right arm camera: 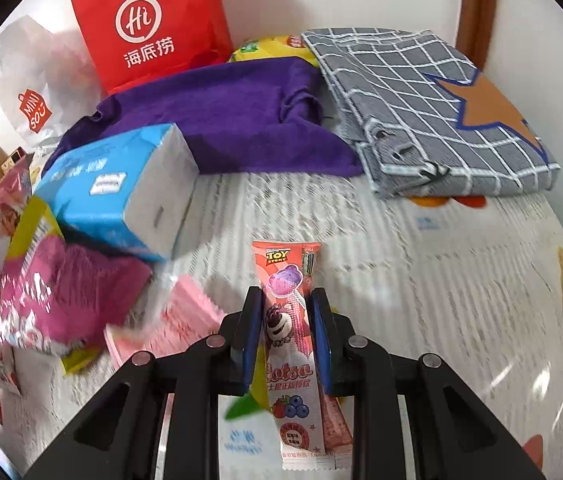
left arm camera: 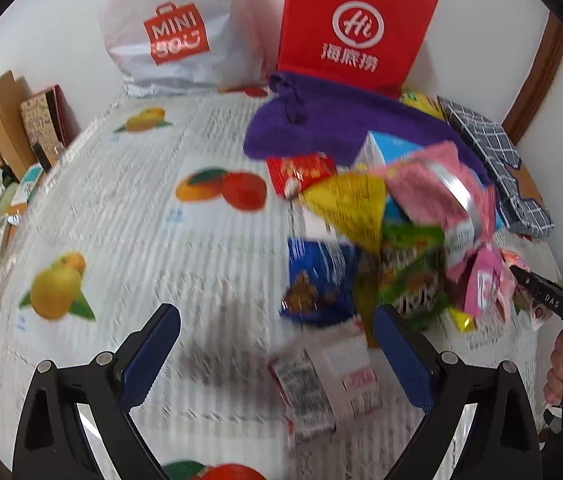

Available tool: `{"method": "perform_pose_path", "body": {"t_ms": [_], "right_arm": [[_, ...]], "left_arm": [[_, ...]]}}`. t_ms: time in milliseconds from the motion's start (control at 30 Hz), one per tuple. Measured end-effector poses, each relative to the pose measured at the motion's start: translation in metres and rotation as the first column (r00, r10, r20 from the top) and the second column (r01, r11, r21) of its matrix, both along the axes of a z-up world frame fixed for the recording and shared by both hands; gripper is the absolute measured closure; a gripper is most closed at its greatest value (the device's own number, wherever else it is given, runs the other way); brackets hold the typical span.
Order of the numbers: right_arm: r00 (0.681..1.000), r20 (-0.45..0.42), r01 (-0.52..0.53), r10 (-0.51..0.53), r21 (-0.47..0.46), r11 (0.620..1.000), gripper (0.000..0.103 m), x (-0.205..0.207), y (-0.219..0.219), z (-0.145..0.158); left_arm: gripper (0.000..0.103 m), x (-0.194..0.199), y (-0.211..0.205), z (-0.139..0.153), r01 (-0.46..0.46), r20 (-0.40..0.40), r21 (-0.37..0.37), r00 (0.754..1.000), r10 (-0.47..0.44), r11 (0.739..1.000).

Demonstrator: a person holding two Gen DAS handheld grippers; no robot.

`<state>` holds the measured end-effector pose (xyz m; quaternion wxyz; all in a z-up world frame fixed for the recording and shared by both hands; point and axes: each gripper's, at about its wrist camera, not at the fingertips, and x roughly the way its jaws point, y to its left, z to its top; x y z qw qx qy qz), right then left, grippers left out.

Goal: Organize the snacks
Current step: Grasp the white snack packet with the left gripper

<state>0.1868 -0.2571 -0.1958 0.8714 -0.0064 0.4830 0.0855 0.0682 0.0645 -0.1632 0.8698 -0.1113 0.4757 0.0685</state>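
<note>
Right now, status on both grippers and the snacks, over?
Right gripper shut on pink Toy Story snack packet. Left gripper open, over white-and-red packet. Snack pile unsorted; purple cloth lies behind it.

Right claw [right arm camera: 286, 312] clamps a pink snack packet [right arm camera: 287, 320].

blurred: snack pile [left arm camera: 401, 240] | cut off: lollipop packet [right arm camera: 293, 344] bottom edge
</note>
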Motion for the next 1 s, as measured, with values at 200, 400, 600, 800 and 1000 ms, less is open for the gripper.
{"method": "perform_pose_path", "body": {"t_ms": [200,400,600,800,1000], "right_arm": [[0.999,0.027,0.016,-0.016,0.006,1.0,0.079,-0.016,-0.01,0.007],[0.998,0.059,0.0,-0.001,0.013,1.0,0.079,-0.03,-0.011,0.017],[0.997,0.077,-0.026,0.024,0.02,0.999,0.079,-0.04,-0.007,0.024],[0.996,0.087,-0.038,0.036,0.03,0.999,0.079,-0.044,-0.004,0.029],[0.993,0.1,-0.061,0.057,0.039,0.997,0.079,-0.049,0.005,0.039]], "left_arm": [[0.006,-0.009,-0.015,-0.018,0.014,-0.049,-0.023,0.999,-0.015,1.0],[0.006,-0.011,-0.026,-0.026,-0.009,-0.047,0.013,0.999,0.01,1.0],[0.028,-0.01,-0.037,-0.027,-0.001,-0.035,0.118,0.999,0.005,0.993],[0.053,-0.013,-0.033,-0.02,0.016,-0.033,0.081,0.999,-0.013,0.997],[0.055,-0.017,-0.025,-0.007,0.015,-0.011,0.044,1.0,-0.014,0.999]]}}
